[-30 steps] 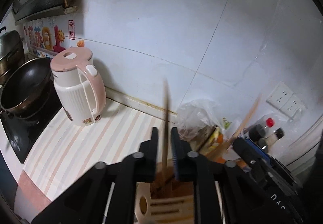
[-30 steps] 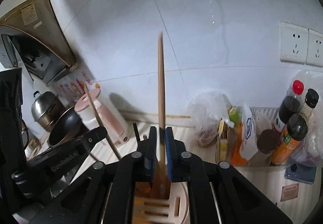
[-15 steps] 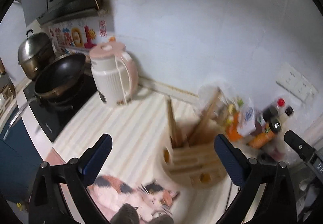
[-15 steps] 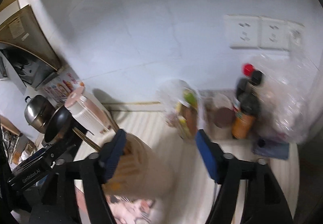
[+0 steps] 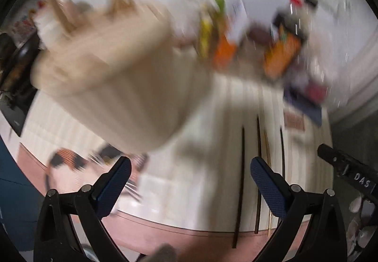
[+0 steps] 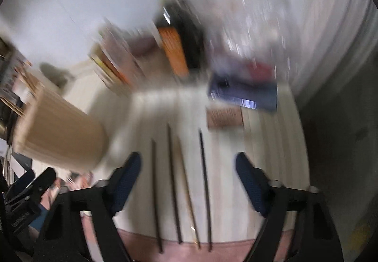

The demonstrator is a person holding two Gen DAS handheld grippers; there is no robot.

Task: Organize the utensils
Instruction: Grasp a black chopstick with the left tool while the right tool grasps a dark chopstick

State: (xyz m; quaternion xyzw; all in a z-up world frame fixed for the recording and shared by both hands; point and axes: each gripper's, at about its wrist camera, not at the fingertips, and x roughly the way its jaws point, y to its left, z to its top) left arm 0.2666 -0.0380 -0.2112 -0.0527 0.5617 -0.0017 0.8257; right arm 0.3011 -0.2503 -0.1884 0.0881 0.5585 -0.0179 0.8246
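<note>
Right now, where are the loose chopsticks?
In the right wrist view the chopsticks lie side by side on the striped counter, between the open right gripper fingers, right of the utensil holder.

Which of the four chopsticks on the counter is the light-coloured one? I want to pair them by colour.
The third from the left in the right wrist view, the pale wooden chopstick; the other three are dark.

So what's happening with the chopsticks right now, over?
Left gripper, right gripper open, empty. Four chopsticks flat on counter. Holder left. Nothing blocking.
</note>
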